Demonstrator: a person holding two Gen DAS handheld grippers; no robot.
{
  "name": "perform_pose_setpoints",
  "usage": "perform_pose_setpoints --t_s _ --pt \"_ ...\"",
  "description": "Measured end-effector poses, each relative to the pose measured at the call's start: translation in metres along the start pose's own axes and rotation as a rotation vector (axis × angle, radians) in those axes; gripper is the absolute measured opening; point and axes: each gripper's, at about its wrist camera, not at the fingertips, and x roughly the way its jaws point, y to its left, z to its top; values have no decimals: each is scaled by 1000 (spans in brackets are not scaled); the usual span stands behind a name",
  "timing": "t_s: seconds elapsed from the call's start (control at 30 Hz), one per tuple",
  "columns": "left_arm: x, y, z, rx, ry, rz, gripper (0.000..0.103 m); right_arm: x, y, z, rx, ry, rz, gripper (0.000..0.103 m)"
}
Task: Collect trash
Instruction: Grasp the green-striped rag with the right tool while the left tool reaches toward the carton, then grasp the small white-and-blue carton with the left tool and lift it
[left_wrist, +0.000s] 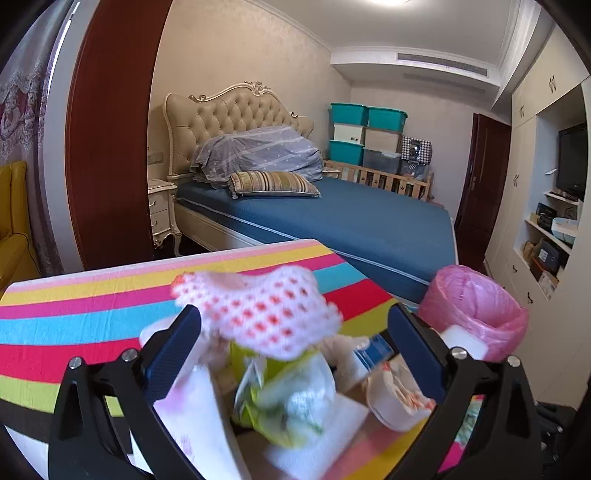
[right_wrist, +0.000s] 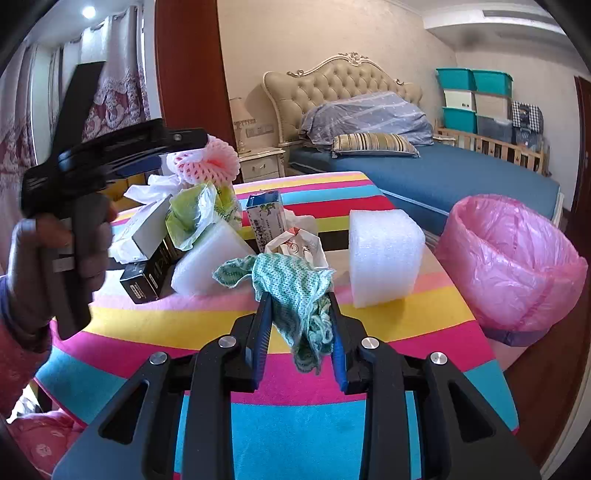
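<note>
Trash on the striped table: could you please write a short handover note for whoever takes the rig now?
Right claw: shut on the green mesh cloth, over the table.
Left claw: open at the pink foam net atop the pile, not gripping it.
Pink-lined bin: beside the table; nothing seen inside.
Left: cloth, net, white foam block, boxes and bags.

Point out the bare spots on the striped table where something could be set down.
Free: the near striped tablecloth in front of the foam block, and the far strip behind the small carton. Crowded: the left-centre pile around the green plastic bag and black box.
</note>
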Motion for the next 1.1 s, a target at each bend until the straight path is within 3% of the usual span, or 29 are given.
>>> perform_pose_setpoints --t_s 0.07,0.13,0.23,0.3,0.6,0.67,0.73,0.77,0.93,1.1 --pt "13 -1 1 23 25 23 76 -1 -2 -1 5 -1 2 29" --pt "23 0 0 34 65 4 37 -1 -3 -2 8 -2 1 29" --pt "29 -3 -8 62 100 -11 9 -1 -5 -2 18 -2 -1 29" --pt "28 -7 -12 101 94 -8 0 -2 -7 -3 24 -3 -2 29" --pt "13 -11 -20 100 107 -83 2 -6 -6 -1 29 -17 -17 29" --pt "7 -14 -21 99 107 -98 17 -6 -7 1 32 -22 -27 29" --pt "0 -20 -25 86 92 -115 70 -8 -9 1 40 -27 -36 29" --pt "-4 -22 -27 73 76 -126 75 -9 -12 1 46 -28 -41 29" --pt "4 -52 -33 136 93 -171 74 -15 -23 1 68 -36 -62 29" --pt "34 -64 -33 143 151 -167 60 -17 -32 1 86 -41 -68 29"
